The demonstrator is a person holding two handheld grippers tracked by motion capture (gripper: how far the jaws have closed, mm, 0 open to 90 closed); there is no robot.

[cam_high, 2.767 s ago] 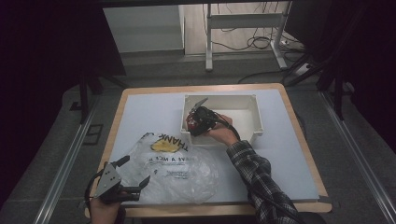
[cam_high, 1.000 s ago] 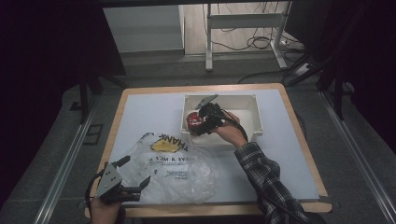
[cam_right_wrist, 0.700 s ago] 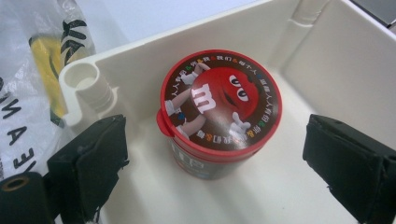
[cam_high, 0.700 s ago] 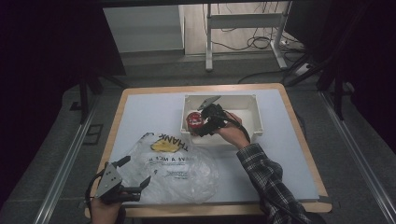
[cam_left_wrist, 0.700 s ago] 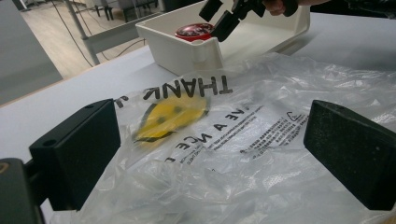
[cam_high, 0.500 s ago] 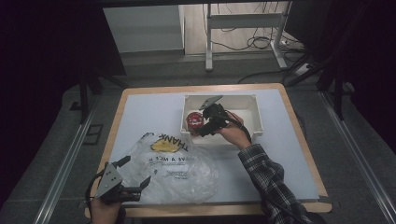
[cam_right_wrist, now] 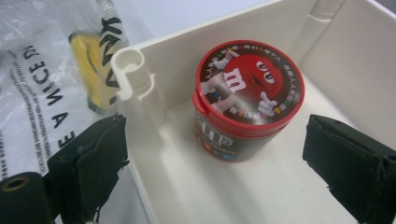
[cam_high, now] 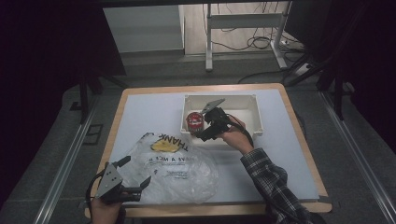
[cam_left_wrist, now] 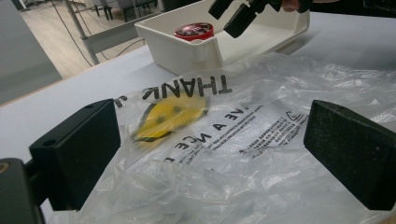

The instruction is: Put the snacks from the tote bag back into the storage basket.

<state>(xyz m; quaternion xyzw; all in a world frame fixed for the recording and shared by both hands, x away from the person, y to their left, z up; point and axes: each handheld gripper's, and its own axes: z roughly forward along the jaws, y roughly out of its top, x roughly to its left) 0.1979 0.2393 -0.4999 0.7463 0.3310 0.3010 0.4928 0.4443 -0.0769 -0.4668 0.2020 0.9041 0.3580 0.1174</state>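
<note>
The surface (cam_high: 140,112) carried a white bin (cam_high: 254,109) at its far side and a crumpled clear plastic bag (cam_high: 177,168) printed with a yellow smiley nearer the person. Since nearly three seconds before, when the right tool (cam_high: 201,133) had held the red-lidded candy tub (cam_high: 193,120) between its jaws low in the bin, the tub had come to stand upright in the bin's near-left corner, and the tool had drawn back from it. In the right gripper view the tub (cam_right_wrist: 247,100) stood free, both black jaws wide on either side without touching it. That suggested the tub was let go in the bin, so bagging it had not begun.

The left tool (cam_high: 122,186) lay at the bag's near-left edge, jaws spread wide, with film between them but not pinched. The bin's near wall (cam_right_wrist: 140,121) stood between tub and bag, so the tub would need lifting over it.
</note>
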